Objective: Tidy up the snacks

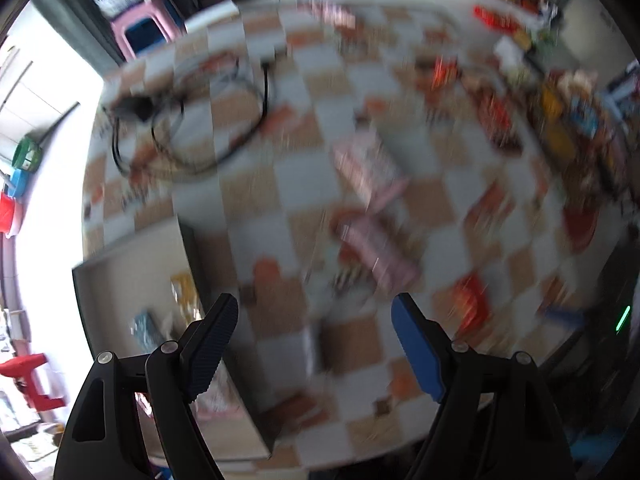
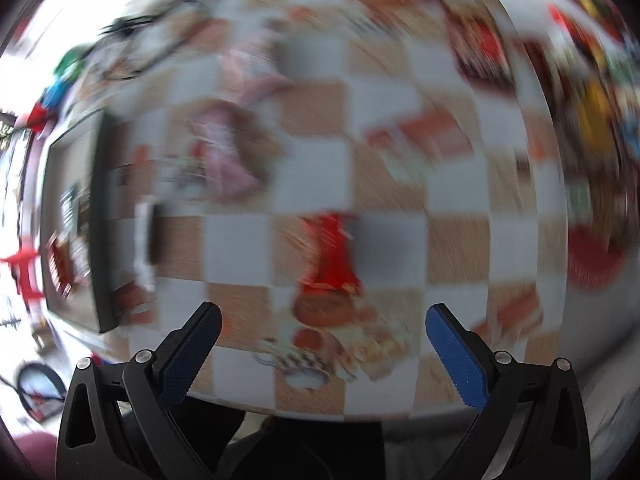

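A big round table [image 1: 280,184] with a brown and white checked cloth fills both blurry views. A dark tray [image 1: 132,280] sits at its left edge with a few snacks inside. Pink snack packs [image 1: 376,252] lie ahead of the left gripper [image 1: 316,312]. A red snack pack [image 2: 334,256] lies just ahead of the right gripper [image 2: 324,320]. Both grippers are wide open and hold nothing.

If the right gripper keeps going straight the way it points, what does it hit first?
Most likely the red snack packet, lying on the checkered table ahead of the open right gripper. Blur makes depth uncertain.
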The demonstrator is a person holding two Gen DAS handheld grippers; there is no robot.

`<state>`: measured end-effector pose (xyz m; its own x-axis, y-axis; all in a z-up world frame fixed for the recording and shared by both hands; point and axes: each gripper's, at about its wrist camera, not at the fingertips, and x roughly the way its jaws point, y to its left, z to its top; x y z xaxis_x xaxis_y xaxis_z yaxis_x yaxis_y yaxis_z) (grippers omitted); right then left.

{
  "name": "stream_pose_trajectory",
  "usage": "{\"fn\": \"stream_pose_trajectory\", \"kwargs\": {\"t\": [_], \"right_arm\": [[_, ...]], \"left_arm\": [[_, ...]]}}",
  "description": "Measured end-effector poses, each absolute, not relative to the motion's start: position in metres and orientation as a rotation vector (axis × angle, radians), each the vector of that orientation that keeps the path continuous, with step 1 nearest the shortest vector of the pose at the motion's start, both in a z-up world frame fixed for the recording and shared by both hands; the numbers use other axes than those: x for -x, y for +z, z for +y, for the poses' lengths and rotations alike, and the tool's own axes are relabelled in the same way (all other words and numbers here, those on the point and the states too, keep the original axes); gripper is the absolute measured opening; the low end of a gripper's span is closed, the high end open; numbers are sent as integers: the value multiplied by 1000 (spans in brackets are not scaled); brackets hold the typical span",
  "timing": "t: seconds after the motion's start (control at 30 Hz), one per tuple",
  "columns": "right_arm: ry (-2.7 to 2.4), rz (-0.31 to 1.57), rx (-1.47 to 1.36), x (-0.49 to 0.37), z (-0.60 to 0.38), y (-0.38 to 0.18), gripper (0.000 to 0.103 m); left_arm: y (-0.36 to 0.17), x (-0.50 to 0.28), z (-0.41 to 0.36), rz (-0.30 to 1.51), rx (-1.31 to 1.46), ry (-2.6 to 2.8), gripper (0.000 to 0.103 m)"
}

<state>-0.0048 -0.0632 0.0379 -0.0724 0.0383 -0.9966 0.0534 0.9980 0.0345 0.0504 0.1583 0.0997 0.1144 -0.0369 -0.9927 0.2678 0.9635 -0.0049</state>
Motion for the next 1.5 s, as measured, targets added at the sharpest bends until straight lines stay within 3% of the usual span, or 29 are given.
{"fn": "stream_pose_trajectory", "kwargs": {"t": [0.33, 0.57, 0.93, 1.07, 1.1, 1.17, 1.27, 1.3, 1.33, 1.5], "right_arm": [[-80, 1722, -125, 4, -76, -3, 103], [-79, 1719, -31, -24, -64, -23, 103], [-63, 1779, -15, -27, -63, -43, 103], [-61, 1821, -11, -37, -62, -46, 103], [-62, 1817, -8, -37, -60, -45, 102], [-53, 1792, 3, -46, -45, -43, 94], [-41, 1751, 26, -43, -38, -32, 66], [-37, 1738, 33, -43, -37, -28, 47], [-31, 1731, 34, -43, -36, -26, 28], [-3, 1734, -66, -43, -41, -18, 28]], "left_arm": [[5, -12, 160, 1608, -190, -167, 82], [-24, -9, 171, 1667, -107, -98, 82], [-35, 7, 174, 1690, -82, -89, 93], [-33, 6, 168, 1706, -85, -98, 87], [-29, 5, 164, 1698, -93, -106, 79], [-24, 8, 161, 1687, -104, -119, 65], [-20, 13, 160, 1672, -101, -152, 32], [-19, 15, 161, 1677, -79, -170, 20], [-20, 15, 162, 1683, -57, -181, 20], [-13, 17, 172, 1680, -1, -209, 16]]}}
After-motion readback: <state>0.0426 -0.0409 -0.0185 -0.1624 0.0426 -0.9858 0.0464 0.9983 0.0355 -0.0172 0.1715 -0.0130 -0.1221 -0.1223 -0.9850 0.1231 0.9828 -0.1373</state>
